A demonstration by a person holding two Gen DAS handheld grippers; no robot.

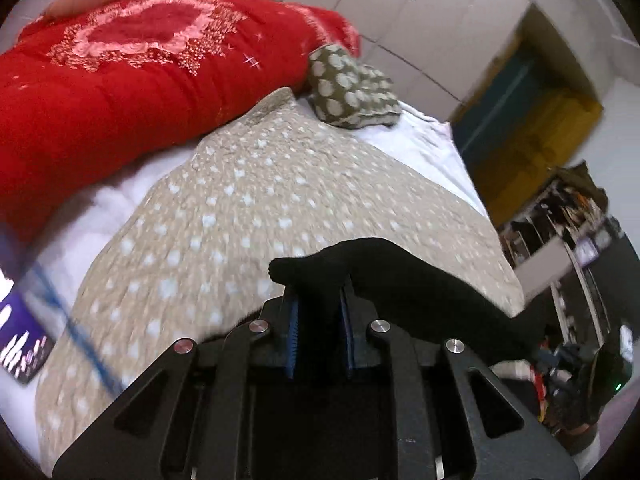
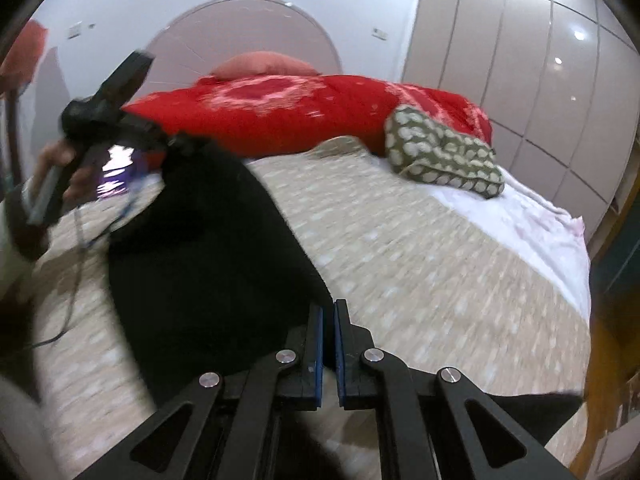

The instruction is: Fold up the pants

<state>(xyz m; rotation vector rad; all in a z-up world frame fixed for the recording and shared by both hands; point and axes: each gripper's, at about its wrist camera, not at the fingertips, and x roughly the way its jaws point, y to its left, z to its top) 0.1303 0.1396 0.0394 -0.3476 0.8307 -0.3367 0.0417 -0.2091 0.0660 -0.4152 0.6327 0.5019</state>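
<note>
Left wrist view. Left hand-held gripper point(image 1: 318, 304): jaws narrow, clamped on a bunch of black pants point(image 1: 400, 280), lifted above the bed point(image 1: 260, 216) near its right edge. Red quilt point(image 1: 120, 80) and spotted pillow point(image 1: 352, 92) lie at the far end. The picture is blurred.

Right wrist view. Right hand-held gripper point(image 2: 329, 332): jaws nearly together, pinching an edge of the pants point(image 2: 200, 260). The cloth hangs stretched between it and the left hand-held gripper point(image 2: 168, 140), held by a hand point(image 2: 56, 168) at the bed's left side.

Progress: early. Pants gripped at two points and raised; no fold visible. Laying flat and folding remain.
</note>
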